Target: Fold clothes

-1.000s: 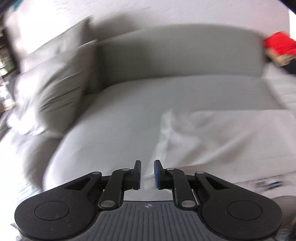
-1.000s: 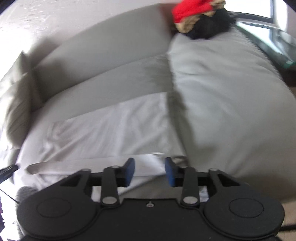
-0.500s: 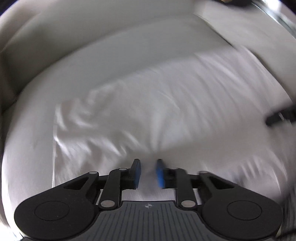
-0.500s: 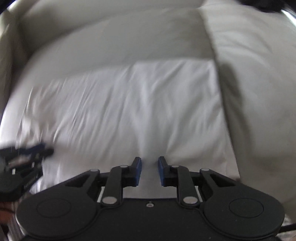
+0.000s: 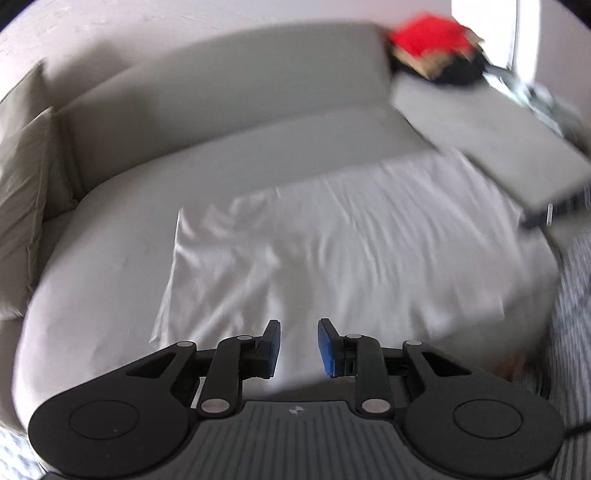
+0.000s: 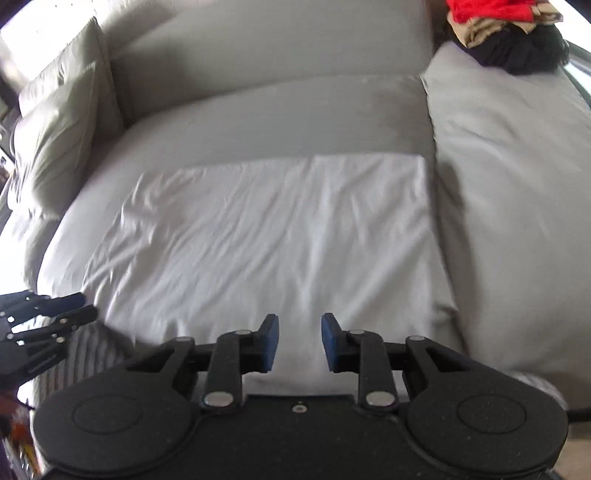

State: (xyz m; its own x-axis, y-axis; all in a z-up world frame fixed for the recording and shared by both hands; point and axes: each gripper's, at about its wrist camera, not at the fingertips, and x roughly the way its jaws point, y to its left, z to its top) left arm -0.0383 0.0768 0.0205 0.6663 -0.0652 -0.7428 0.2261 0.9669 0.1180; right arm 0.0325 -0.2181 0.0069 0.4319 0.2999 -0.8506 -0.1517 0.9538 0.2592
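Note:
A white garment lies flat as a wrinkled rectangle on the grey sofa seat. My left gripper hovers over the garment's near edge; its jaws are opening and nothing is pinched between the blue pads. Over the near edge further right, my right gripper also has its jaws opening, with only cloth showing below the gap. The left gripper appears at the left edge of the right wrist view, beside the garment's left corner.
A heap of red, tan and black clothes sits at the sofa's back right. Grey cushions lean at the left. A raised grey seat cushion borders the garment on the right. Striped fabric shows near the front.
Both views have pulled back from the garment, so more of the sofa shows. The jaws of both grippers stand wider than half a second ago, the left one markedly.

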